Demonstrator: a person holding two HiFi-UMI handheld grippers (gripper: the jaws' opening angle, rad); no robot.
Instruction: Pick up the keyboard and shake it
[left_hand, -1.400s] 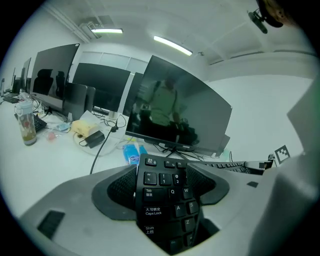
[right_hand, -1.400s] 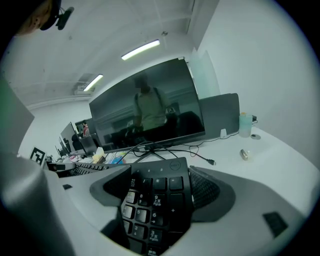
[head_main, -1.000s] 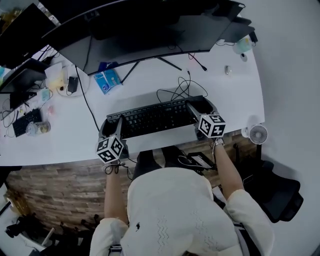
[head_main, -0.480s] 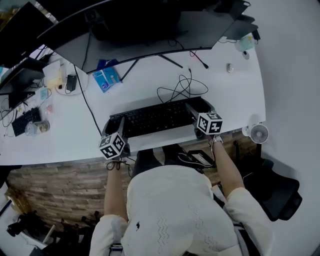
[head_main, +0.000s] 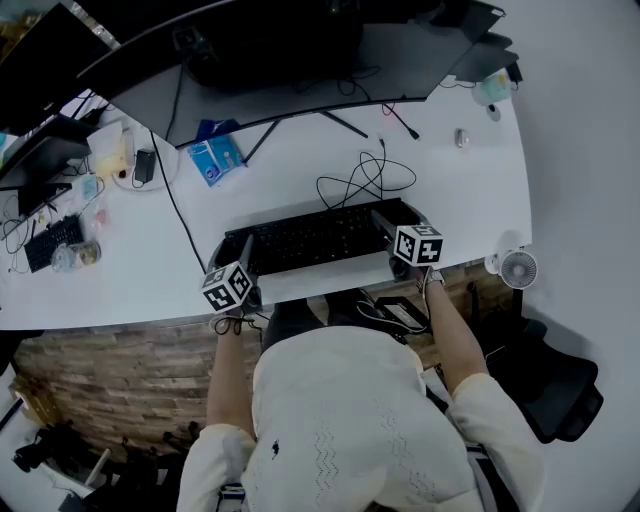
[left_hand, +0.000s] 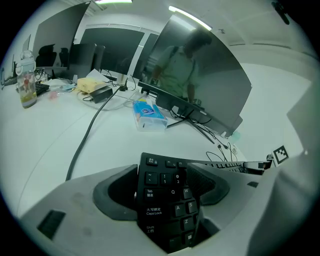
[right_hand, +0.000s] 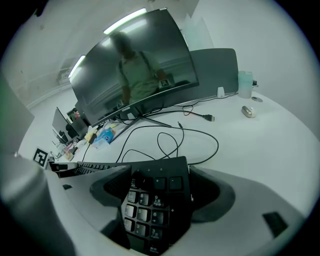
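The black keyboard (head_main: 315, 238) lies crosswise near the white desk's front edge (head_main: 130, 290), held at both ends. My left gripper (head_main: 240, 262) is shut on its left end; in the left gripper view the Tab and Caps Lock keys (left_hand: 160, 197) sit between the grey fingers (left_hand: 112, 192). My right gripper (head_main: 392, 228) is shut on the right end, and the number pad (right_hand: 150, 200) fills the space between its jaws. The black keyboard cable (head_main: 365, 180) loops on the desk behind it. I cannot tell whether the keyboard touches the desk.
A wide curved monitor (head_main: 270, 50) on a splayed stand is behind the keyboard. A blue tissue pack (head_main: 215, 158) lies at back left, with clutter and a second keyboard (head_main: 50, 243) further left. A small white fan (head_main: 517, 268) sits at the desk's right corner.
Both grippers and the keyboard have shifted slightly away from the desk's front edge and a little to the right. The grips on both ends are unchanged.
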